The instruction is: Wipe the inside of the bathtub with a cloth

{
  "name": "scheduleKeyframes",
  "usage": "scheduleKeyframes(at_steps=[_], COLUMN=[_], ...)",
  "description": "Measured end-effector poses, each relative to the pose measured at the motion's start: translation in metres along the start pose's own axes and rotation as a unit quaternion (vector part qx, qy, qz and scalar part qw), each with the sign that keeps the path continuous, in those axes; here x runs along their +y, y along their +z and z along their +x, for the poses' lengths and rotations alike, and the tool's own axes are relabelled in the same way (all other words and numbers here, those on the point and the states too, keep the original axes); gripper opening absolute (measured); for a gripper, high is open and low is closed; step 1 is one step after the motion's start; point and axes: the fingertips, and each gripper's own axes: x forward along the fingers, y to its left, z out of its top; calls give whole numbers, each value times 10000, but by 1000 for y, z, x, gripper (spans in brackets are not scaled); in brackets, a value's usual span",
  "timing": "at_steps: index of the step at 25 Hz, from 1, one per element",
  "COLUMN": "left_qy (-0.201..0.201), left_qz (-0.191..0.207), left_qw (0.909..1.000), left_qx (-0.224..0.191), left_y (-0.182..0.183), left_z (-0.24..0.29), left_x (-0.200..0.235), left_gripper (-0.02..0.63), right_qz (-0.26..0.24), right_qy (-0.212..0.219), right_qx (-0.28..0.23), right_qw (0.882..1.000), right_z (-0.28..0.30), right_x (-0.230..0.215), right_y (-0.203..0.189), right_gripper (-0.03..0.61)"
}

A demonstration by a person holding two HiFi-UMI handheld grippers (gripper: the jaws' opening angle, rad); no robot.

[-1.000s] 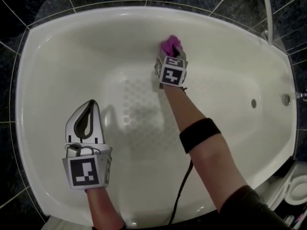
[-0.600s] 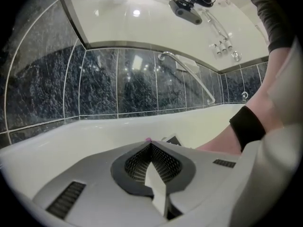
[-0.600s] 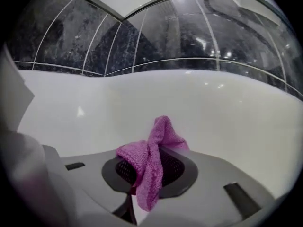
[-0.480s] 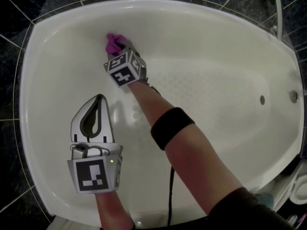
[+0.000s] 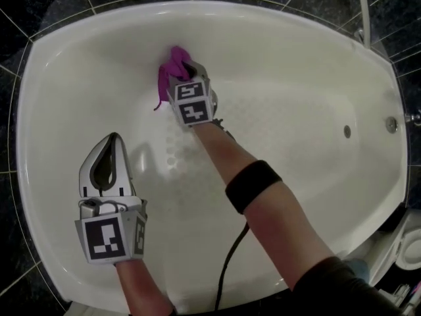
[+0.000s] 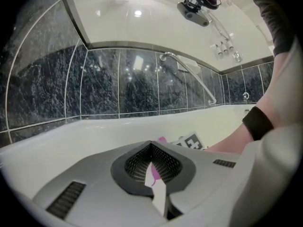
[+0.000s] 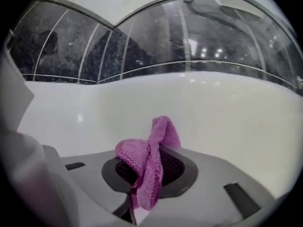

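Cloth (image 5: 170,74), pinched in right gripper (image 5: 187,71), hangs lengthwise down bathtub (image 5: 296,58) wall; left gripper (image 5: 113,141) closed, empty.

— Any writing you can read down there?
— None I can make out. I see only black-and-white square markers, patterns rather than letters: one on the left cube (image 5: 108,237) of my left gripper (image 5: 117,140), two on the right cube (image 5: 191,102) of my right gripper (image 5: 191,71).
— Brands, numbers?
— Nothing legible from here.
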Motion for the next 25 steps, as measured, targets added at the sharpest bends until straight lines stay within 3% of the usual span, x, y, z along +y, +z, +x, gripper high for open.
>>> scheduleKeyframes(at_steps=[3,7,10,12,14,17,21,25], left_qy=[-118,-476,-633,-661,-654,-614,-531,-419], left_qz=[-22,357,595,624,616,559,377,177], left_qw=[9999,9982,9962,9959,9960,9966,9979,9990], left_qx=[-21,-88,-60,-16,-5,-5,16,11], left_y=[0,7,6,4,5,8,12,17], left_z=[1,3,5,6,7,6,8,7], left_x=[-9,-38,-54,-58,-59,-58,-60,-54], left_gripper=[0,0,0,0,0,0,0,0], right_qz=[471,785,1340,1601,1564,1429,1471,1200], right_qy=[-1163,-2685,-3464,-3685,-3596,-3016,-1963,-1332], right_qx=[275,612,891,1064,1282,1556,1772,1924], right_qw=[9917,9581,9242,9095,9109,9298,9531,9648], right_z=[-47,-115,-152,-165,-164,-139,-83,-38], right_x=[-114,-255,-322,-338,-339,-318,-254,-188], right_y=[-43,-89,-138,-166,-188,-207,-213,-196], right_gripper=[89,91,91,91,91,91,89,89])
